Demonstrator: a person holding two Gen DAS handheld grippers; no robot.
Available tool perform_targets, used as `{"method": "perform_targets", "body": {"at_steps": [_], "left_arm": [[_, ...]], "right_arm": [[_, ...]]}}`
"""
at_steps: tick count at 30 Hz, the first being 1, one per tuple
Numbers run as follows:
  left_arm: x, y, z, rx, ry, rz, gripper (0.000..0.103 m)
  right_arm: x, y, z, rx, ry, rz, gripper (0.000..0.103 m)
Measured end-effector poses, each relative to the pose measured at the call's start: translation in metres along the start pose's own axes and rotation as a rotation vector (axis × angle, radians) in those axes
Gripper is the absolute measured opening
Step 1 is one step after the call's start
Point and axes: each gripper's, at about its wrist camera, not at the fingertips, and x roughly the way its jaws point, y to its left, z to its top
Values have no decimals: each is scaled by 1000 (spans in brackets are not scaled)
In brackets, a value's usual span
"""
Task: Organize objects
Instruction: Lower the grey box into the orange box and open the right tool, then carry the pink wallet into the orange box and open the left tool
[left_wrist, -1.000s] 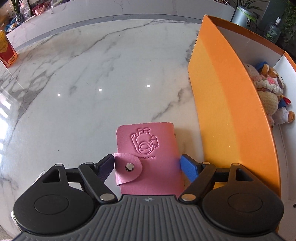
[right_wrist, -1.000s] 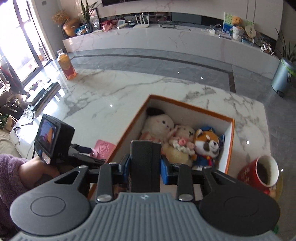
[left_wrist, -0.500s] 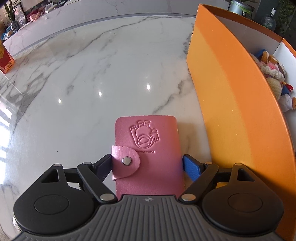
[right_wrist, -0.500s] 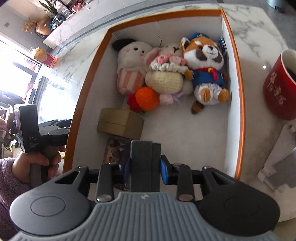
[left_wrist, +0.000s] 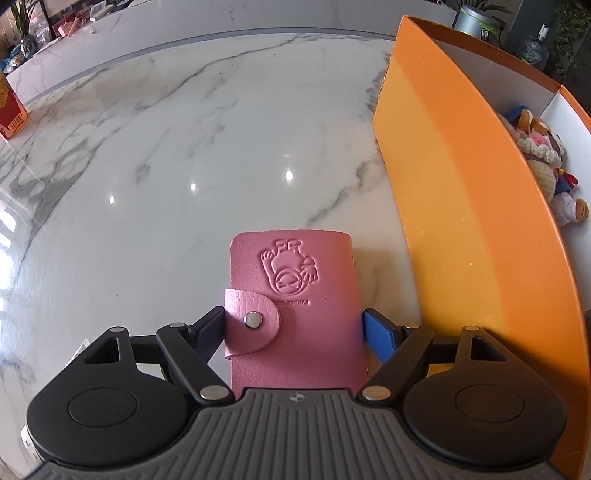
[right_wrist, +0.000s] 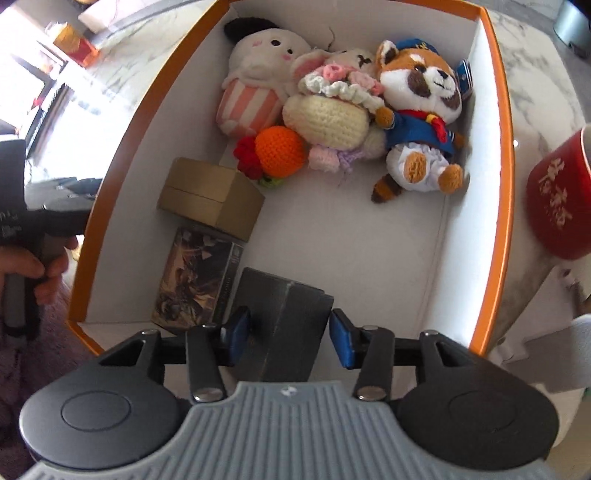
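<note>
Two tongs in your hands, marble bench (left_wrist: 221, 155) bearing the orange box (right_wrist: 496, 92), your right tongs (right_wrist: 290, 336) just opening, pads clear of the dark block (right_wrist: 288, 317) inside the box, your left tongs (left_wrist: 293, 328) spread wide astride the pink card holder (left_wrist: 299, 314) on the bench just beside the box.

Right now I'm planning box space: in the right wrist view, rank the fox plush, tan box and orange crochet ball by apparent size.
1. fox plush, largest.
2. tan box, close behind; it lies nearer the camera, so this is unsure.
3. orange crochet ball, clearly smallest.
</note>
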Motion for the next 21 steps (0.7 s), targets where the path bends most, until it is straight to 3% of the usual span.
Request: {"method": "perform_targets", "body": {"at_steps": [4,9,16,21], "left_arm": [[-6,7,-4,-35,-1,-49,91],[-12,17,-7,-77,-9,-94,91],[-36,24,-7,-103,-61,-139,90],[-63,23,-6,-107,-112,-168,90]], "right_arm": [[8,5,0,-75,41,-57,60],[19,0,2,-43,85,-56,61],[23,-5,3,28,95,13,45],[23,-4,2,1,81,8,44]]}}
